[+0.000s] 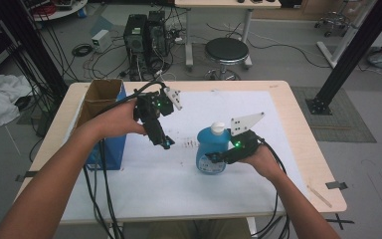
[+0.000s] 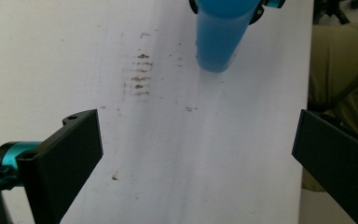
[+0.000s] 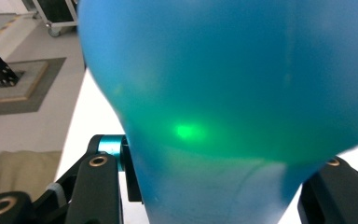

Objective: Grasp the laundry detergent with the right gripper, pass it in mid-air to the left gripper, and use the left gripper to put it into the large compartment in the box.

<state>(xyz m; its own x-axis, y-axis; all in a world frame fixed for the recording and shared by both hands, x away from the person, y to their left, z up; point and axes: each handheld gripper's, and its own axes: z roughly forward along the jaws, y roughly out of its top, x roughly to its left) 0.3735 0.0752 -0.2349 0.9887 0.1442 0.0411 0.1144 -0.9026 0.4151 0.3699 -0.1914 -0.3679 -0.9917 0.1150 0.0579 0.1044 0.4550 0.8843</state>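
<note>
Pinching the blue bottle, right gripper risks squeezing it loose; left gripper spread, empty.

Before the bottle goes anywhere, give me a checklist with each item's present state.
1. Right tool shut on the blue bottle: ok.
2. White cap on the bottle: ok.
3. Left tool open, nothing between its jaws: ok.
4. Left tool apart from the bottle: ok.
5. Cardboard box open on top at the table's left: ok.
6. Bottle lifted off the white sheet: cannot tell.
</note>
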